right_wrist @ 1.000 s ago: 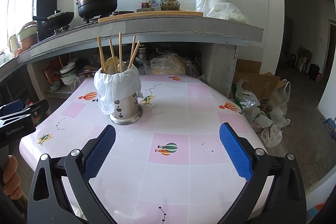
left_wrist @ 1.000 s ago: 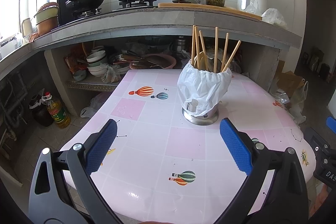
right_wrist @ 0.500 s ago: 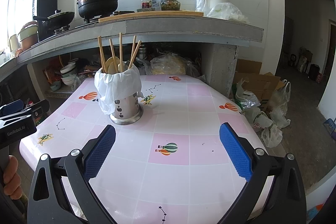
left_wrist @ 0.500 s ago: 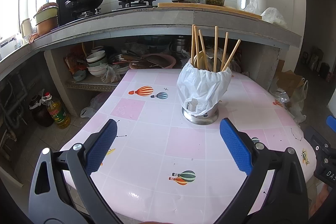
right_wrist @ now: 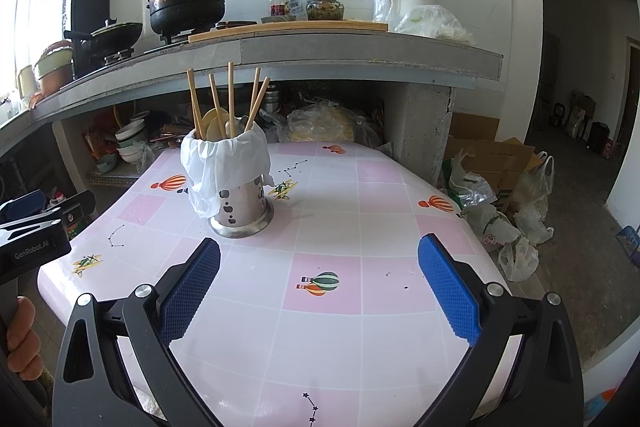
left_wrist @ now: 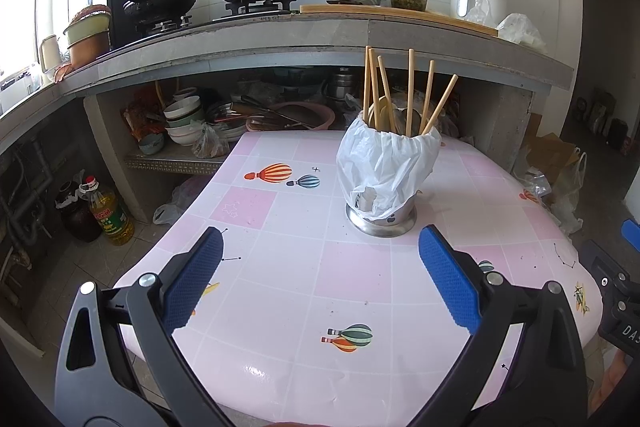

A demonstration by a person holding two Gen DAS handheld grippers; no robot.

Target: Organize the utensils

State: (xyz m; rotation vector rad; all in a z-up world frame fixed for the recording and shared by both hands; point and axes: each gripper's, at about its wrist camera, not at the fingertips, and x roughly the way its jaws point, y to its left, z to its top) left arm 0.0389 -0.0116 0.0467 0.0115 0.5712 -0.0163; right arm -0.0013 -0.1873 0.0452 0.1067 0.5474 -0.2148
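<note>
1. Left tongs (left_wrist: 320,279): both blue pads (left_wrist: 192,279) spread wide with nothing between them, poised over the near edge of the counter (left_wrist: 280,251). Judged reason: a full spread leaves room to close on a slim stick from either side.
2. Right tongs (right_wrist: 320,279): likewise gaping and empty, over the near edge of the same pink tiled counter. In the right wrist view the left tongs' black body shows at 9 o'clock, gripped from below by a hand (right_wrist: 22,343).
3. Utensil holder (left_wrist: 382,215): a steel cup with a flared foot, upright on the counter, at 12 o'clock from the left tongs and 11 o'clock from the right tongs, well apart from both.
4. White plastic bag (left_wrist: 384,163): lines the holder and drapes over its rim, hiding most of the wall; probably a liner to keep the cup clean.
5. Chopsticks (left_wrist: 409,91): several wooden sticks stand handle-up and fan outward, resting against the rim.
6. Wooden spoon (right_wrist: 214,123): its pale bowl shows above the rim among the chopsticks; a metal spoon (right_wrist: 231,126) sits just beside it.
7. Task state, judged: no loose utensil lies on the counter, so the sorting appears finished or not yet begun.
</note>
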